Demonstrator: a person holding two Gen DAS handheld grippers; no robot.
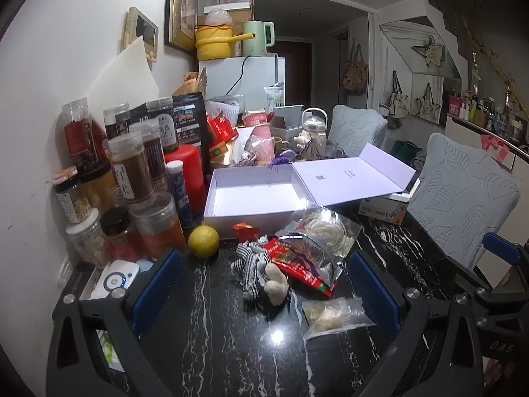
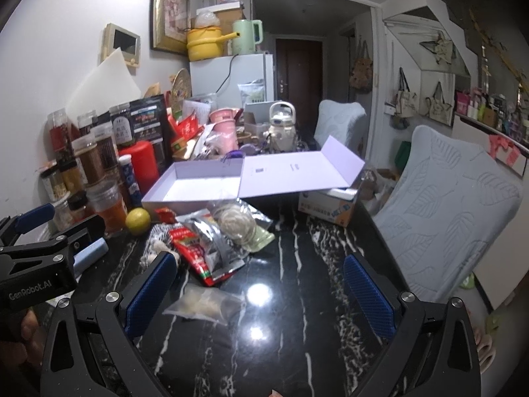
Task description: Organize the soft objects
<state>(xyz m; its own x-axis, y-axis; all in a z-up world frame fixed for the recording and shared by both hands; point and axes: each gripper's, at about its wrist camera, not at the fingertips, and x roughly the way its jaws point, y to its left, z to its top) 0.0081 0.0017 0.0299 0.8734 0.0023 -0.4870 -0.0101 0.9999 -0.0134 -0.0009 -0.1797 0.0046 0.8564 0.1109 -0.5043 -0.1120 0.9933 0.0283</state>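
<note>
Left wrist: checkered cloth between open left tool fingers.

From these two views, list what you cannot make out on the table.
- Striped cloth: right wrist view, partly behind the right claw finger.
- Jar labels: both views, too small.
- Clear pouch contents: blurred by plastic.
- White device: left wrist view, behind the left claw finger.

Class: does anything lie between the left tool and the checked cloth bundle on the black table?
Nothing visible does. The left tool is open, and the checked cloth bundle lies on bare black table ahead of its fingers. The red snack packet touches the cloth's right side.
</note>
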